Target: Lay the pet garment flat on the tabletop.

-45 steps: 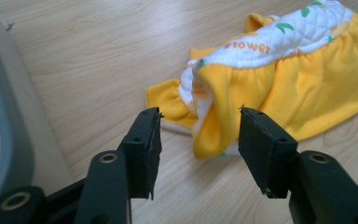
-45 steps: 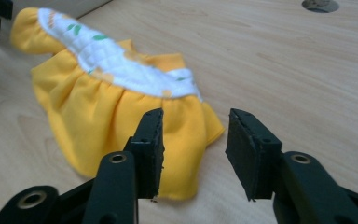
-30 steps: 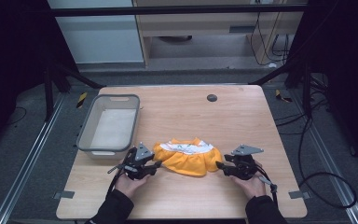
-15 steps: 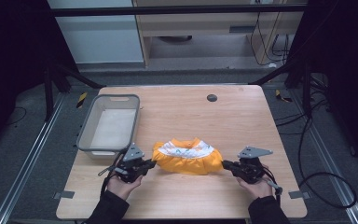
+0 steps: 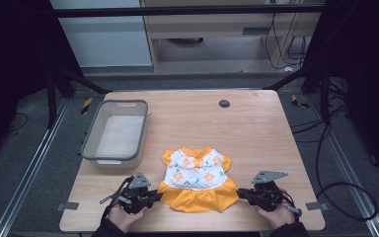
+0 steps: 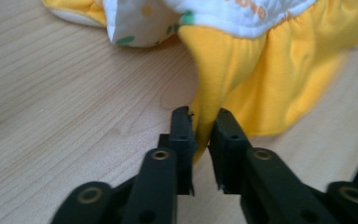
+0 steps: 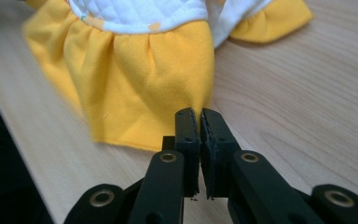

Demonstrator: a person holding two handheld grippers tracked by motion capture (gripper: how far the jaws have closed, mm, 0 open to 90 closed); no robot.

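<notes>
The small dress lay spread flat near the front of the bench. The left gripper, jaws just easing apart, pinched its hem corner; the right gripper clamped the opposite corner.

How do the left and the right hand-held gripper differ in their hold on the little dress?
The left hand-held gripper has a yellow hem fold between slightly parted jaws, which have just opened a little; the right hand-held gripper has jaws nearly closed on the hem corner. Both sit at the skirt corners of the dress.
</notes>
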